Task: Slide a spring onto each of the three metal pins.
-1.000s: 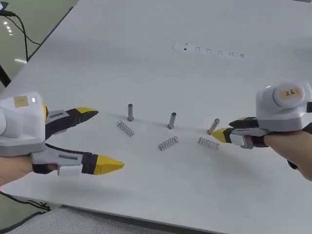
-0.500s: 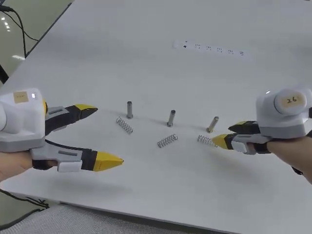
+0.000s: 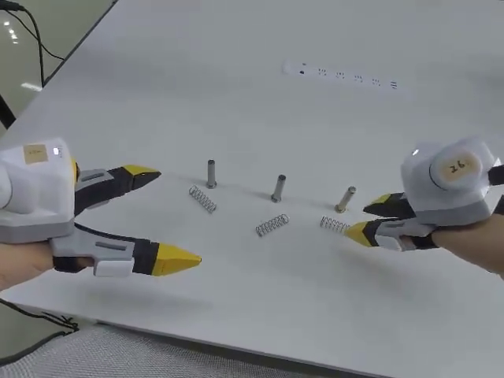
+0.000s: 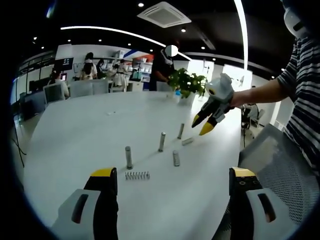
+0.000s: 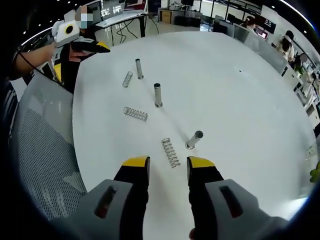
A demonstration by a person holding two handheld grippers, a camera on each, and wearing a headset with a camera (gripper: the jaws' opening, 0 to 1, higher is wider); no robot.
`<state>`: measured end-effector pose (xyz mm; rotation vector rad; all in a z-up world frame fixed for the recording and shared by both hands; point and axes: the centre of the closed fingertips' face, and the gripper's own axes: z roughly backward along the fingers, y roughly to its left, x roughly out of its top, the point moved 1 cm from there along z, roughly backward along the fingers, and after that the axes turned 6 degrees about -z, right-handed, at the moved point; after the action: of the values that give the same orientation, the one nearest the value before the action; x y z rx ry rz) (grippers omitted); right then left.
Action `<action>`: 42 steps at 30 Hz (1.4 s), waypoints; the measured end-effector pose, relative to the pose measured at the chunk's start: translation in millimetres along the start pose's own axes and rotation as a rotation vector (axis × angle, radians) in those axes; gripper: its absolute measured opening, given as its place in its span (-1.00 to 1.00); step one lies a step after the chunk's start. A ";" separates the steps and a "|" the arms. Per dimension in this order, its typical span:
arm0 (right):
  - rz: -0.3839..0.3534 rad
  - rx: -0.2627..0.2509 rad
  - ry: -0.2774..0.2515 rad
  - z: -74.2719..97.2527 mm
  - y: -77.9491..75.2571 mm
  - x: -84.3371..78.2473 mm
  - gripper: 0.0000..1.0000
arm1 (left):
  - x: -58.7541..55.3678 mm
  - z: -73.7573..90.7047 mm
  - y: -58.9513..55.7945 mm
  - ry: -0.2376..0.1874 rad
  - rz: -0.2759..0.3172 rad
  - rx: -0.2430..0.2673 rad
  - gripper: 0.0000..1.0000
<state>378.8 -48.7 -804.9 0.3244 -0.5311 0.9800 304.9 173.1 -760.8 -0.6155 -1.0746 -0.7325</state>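
Note:
Three short metal pins stand in a row on the white table (image 3: pixel 236 102): left pin (image 3: pixel 211 173), middle pin (image 3: pixel 279 188), right pin (image 3: pixel 345 199). A loose spring lies in front of each: left spring (image 3: pixel 202 198), middle spring (image 3: pixel 272 226), right spring (image 3: pixel 334 225). My right gripper (image 3: pixel 364 220) is open with a narrow gap, its tips at the right spring's right end. In the right gripper view that spring (image 5: pixel 170 152) lies just ahead of the gripper (image 5: pixel 167 165), beside the pin (image 5: pixel 194 139). My left gripper (image 3: pixel 169 214) hovers wide open and holds nothing, left of the left spring.
A flush power strip (image 3: pixel 346 79) sits in the table top at the back. The table's front edge (image 3: pixel 236 346) runs close below the grippers. A mesh chair (image 5: pixel 40 150) stands beside the table. A black cable (image 3: pixel 31 39) hangs off the far left.
My right gripper has drifted slightly back from the right pin and down to the right spring's end. The left gripper has hardly moved.

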 end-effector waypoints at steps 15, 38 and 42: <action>0.225 0.091 0.137 -24.5 -3.0 -5.2 -0.51 | -2.6 4.6 2.3 0.009 0.007 0.007 0.82; 0.319 0.142 0.213 -46.1 -8.5 -21.8 -0.72 | -9.2 5.4 -0.6 0.026 0.015 -0.003 0.81; 0.361 0.156 0.217 -48.5 -4.2 -25.9 -0.74 | -6.7 6.5 -0.8 0.025 0.012 -0.002 0.80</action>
<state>384.3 -45.3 -859.6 0.2617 -0.3197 1.3930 298.8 178.9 -764.6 -0.6126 -1.0460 -0.7298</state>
